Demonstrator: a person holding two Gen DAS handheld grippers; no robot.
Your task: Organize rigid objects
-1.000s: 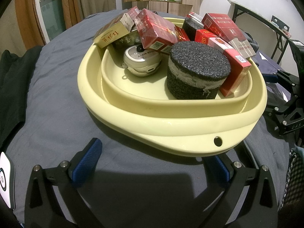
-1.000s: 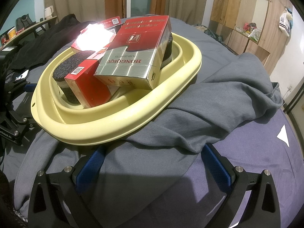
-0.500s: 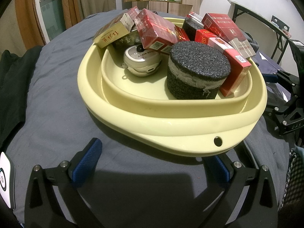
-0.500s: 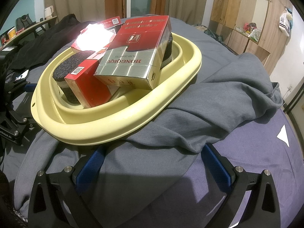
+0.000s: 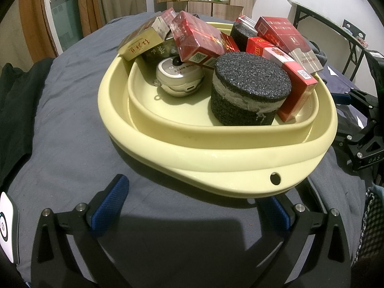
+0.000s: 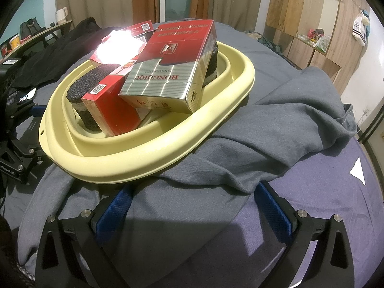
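A pale yellow basin (image 5: 216, 153) sits on a grey bed cover, also in the right wrist view (image 6: 148, 158). It holds several red cigarette packs (image 5: 199, 40), a black foam cylinder (image 5: 249, 88), a round silver case (image 5: 180, 76) and a red-and-silver pack (image 6: 172, 67) on top. My left gripper (image 5: 192, 204) is open and empty, just in front of the basin's near rim. My right gripper (image 6: 192, 204) is open and empty, over a grey garment beside the basin.
A crumpled grey garment (image 6: 276, 129) lies under the basin's edge on the purple sheet (image 6: 336, 216). Black clothing (image 5: 14, 96) lies to the left. A black metal table frame (image 5: 336, 36) and wooden cabinets (image 6: 312, 19) stand beyond the bed.
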